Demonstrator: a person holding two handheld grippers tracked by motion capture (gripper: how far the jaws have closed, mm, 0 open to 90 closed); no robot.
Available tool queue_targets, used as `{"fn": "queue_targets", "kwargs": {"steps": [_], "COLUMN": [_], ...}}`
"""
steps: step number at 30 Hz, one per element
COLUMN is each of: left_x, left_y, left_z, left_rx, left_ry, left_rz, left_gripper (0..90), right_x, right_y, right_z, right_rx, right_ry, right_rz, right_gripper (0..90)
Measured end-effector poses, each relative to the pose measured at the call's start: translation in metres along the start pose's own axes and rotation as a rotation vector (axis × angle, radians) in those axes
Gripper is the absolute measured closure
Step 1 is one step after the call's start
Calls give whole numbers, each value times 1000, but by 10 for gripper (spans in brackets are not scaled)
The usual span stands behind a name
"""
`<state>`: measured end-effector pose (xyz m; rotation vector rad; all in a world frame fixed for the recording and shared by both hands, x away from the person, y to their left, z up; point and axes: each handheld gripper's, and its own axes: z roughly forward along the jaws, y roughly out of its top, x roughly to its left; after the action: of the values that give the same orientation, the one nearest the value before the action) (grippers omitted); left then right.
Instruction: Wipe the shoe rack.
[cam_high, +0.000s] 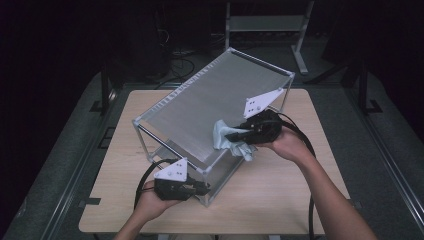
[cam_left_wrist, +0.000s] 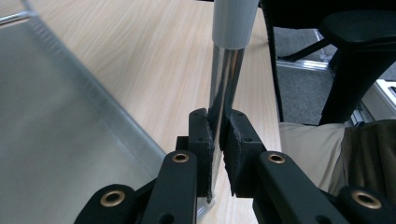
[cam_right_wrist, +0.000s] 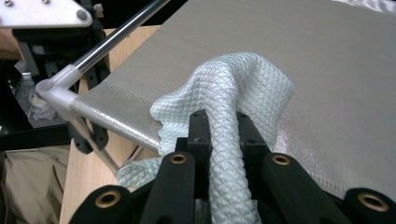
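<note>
Nearest the high camera, the person's left hand (cam_high: 150, 200) comes in from the bottom edge holding the left gripper (cam_high: 202, 189), whose grey three-cornered plate (cam_high: 172, 171) sits on top and whose black cable loops back beside the wrist. This gripper is clenched on the near upright post (cam_left_wrist: 226, 79) of a metal-framed rack (cam_high: 137, 122): in the left gripper view the two black jaws press flat against the shiny chrome tube from both sides, just under its grey plastic corner sleeve, with the light wooden table (cam_left_wrist: 154, 56) behind it. No earlier picture is to hand, so only the closed grip itself can be told. The rack stands skewed on the table, its top a stretched grey mesh panel (cam_high: 215, 100) running from the near left corner to the far right one. Across from it, the person's right hand (cam_high: 287, 145) reaches in from the right side with the right gripper (cam_high: 231, 135), which is clamped on a pale blue-white quilted cloth (cam_high: 225, 137). In the right gripper view the cloth (cam_right_wrist: 233, 93) is bunched into a thick roll squeezed between the jaws, and its free part is spread on the mesh panel (cam_right_wrist: 327, 60) near that panel's right edge, with a flap hanging over the edge towards the table. The left gripper (cam_right_wrist: 51, 28) shows at the top left of that view, beside the rack's grey corner joint (cam_right_wrist: 56, 91).
</note>
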<state>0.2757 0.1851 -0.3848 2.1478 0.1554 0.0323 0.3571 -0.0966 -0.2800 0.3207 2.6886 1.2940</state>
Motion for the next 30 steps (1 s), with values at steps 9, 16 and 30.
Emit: {"fn": "queue_targets", "kwargs": {"steps": [9,16,30], "left_x": [5,9,15], "left_y": [-17,-29,-45], "left_z": [-25,-43,-64], "left_rx": [-10,-22,-48], "left_ry": [54,96,159], "left_rz": [-32,-62,-100], "left_gripper": [815,814,813], "right_x": [7,12,22], "right_y": [14,23,37], "right_z": [11,19,29], "right_rx": [33,48,92], "right_ry": [13,39,84], "right_rz": [-24,-43,-66], "right_gripper": [799,800,800]}}
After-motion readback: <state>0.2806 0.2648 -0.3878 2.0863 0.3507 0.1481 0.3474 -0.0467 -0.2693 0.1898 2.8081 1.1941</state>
